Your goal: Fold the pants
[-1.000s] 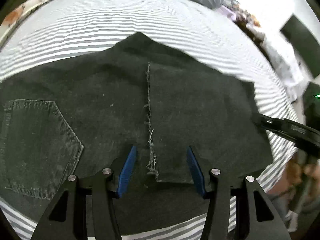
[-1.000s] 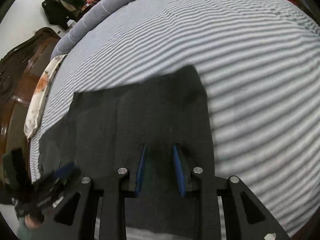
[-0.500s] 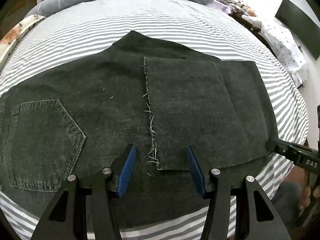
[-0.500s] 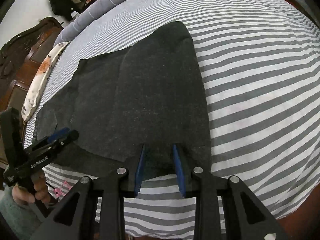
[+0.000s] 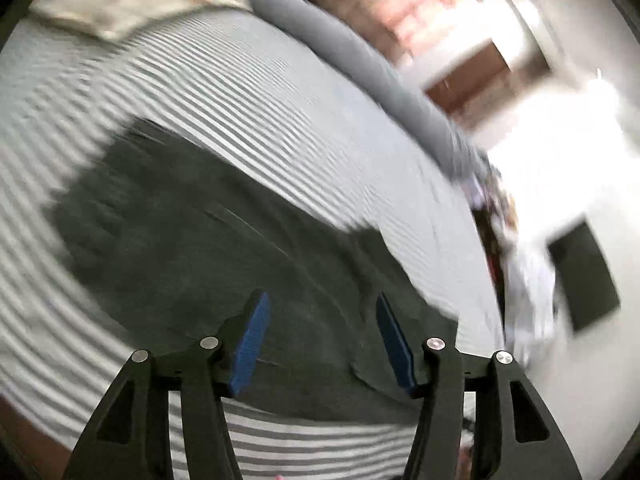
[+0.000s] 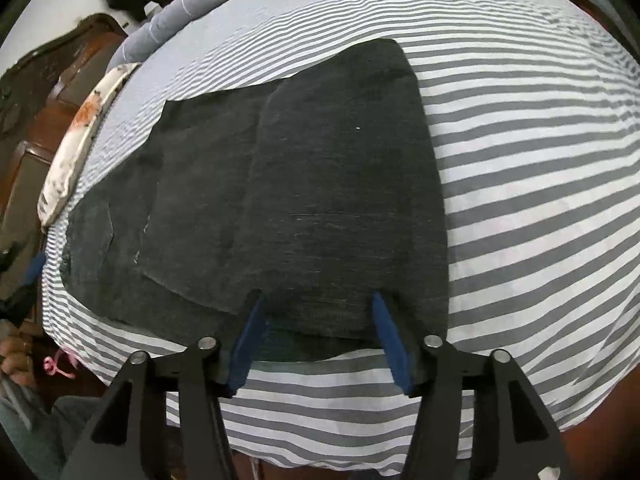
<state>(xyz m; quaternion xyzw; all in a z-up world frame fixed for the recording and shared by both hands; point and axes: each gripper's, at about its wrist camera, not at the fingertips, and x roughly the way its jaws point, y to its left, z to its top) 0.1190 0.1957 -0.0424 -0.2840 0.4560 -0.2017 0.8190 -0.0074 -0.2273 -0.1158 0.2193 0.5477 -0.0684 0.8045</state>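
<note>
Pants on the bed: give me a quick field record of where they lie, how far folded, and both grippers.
garment: dark denim pants, flat on the striped bedsheet
fold: leg end laid back over the seat part, frayed hem on top; back pocket uncovered
left gripper: jaws opening, nothing between them, above the pants; view blurred
right gripper: jaws opening, astride the near folded edge, pads not pressing
pillow: at the bed's far-left edge
</note>
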